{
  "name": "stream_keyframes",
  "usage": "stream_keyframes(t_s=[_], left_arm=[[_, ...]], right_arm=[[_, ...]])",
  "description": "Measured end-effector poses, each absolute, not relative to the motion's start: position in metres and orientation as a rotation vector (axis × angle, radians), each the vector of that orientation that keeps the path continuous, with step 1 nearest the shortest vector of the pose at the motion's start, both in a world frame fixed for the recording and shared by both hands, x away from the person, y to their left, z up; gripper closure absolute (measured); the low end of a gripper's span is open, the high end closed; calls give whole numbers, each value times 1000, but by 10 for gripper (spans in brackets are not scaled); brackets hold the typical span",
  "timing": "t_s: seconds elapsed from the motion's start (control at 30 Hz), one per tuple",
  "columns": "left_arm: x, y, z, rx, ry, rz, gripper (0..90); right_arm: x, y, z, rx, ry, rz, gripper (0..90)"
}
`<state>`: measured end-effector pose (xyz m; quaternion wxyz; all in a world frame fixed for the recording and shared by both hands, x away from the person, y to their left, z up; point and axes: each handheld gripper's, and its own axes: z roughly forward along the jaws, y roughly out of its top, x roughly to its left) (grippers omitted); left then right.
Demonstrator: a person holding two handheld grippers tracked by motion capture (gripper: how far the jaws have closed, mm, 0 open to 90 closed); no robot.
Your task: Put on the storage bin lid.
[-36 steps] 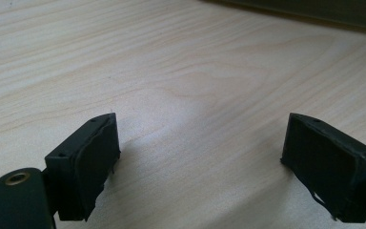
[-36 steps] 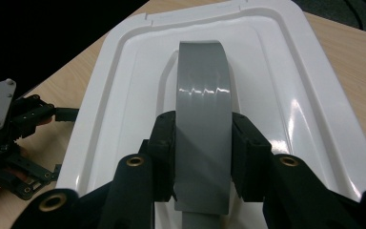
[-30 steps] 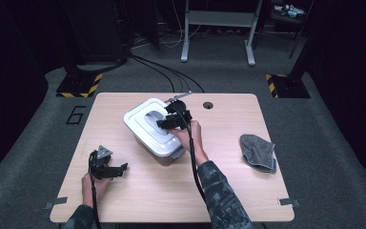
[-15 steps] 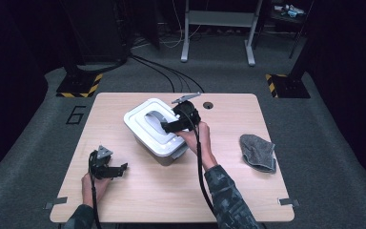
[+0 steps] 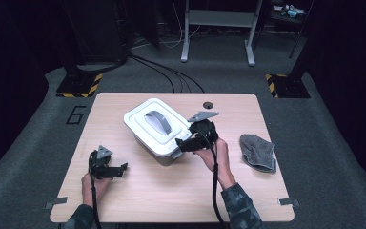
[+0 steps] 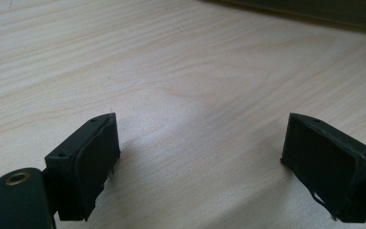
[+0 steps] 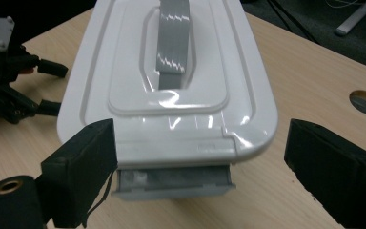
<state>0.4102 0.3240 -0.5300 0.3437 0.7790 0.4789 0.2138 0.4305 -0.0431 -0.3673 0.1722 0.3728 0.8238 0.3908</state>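
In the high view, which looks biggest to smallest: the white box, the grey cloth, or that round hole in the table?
1. White box, by far the largest.
2. Grey cloth, clearly smaller than the box.
3. Round hole, the smallest. It lies farther from the camera, but the gap is too large to change the order.

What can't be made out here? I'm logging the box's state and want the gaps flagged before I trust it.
- Inside of the white box: hidden by its lid, both views.
- Grey latch: clipped or loose, unclear in the right gripper view; lid rim overhangs it.
- Box's far side: turned away, high view.
- Grey cloth: folds too small, high view.
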Motion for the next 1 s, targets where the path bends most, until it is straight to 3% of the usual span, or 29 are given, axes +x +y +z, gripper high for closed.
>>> stream_keyframes(t_s=[0.5, 1.0], left_arm=[[410, 324, -530, 2024, 1244, 555, 120], [410, 324, -530, 2025, 1243, 553, 120]], right_arm=[[400, -86, -411, 1117, 2323, 1079, 70], [384, -112, -493, 1272, 2344, 948, 69]])
